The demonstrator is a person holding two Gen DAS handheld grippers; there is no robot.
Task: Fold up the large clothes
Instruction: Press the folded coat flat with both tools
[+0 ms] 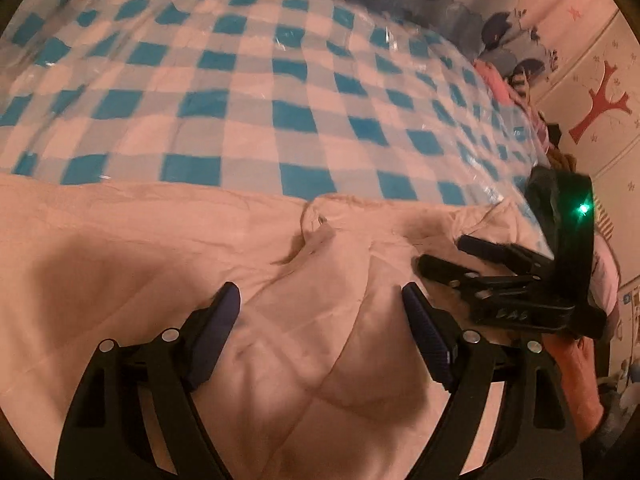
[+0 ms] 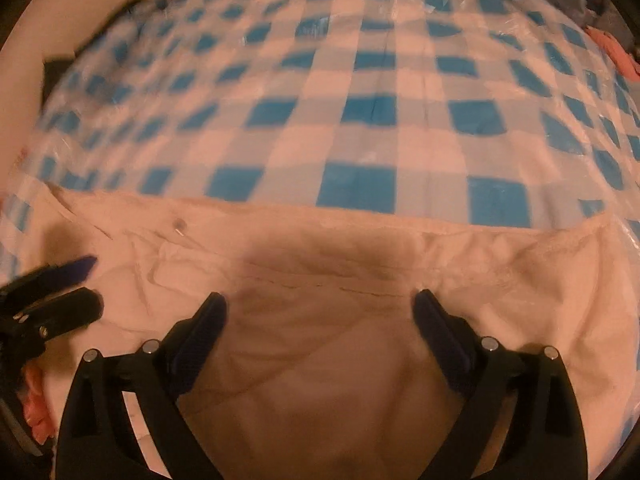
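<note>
A large pale pink padded garment (image 1: 160, 248) lies spread on a blue-and-white checked cover (image 1: 248, 92). It also fills the lower half of the right wrist view (image 2: 320, 264). My left gripper (image 1: 320, 300) is open just above the garment, holding nothing. My right gripper (image 2: 320, 308) is open over the garment, empty. The right gripper also shows in the left wrist view (image 1: 440, 252) at the right, jaws apart over a folded edge. The left gripper shows at the left edge of the right wrist view (image 2: 90, 280).
The checked cover (image 2: 360, 100) lies under clear plastic film and stretches far behind the garment. Printed bedding and clothes (image 1: 480, 20) are piled at the back right. A wall with a red tree sticker (image 1: 600, 108) stands at the right.
</note>
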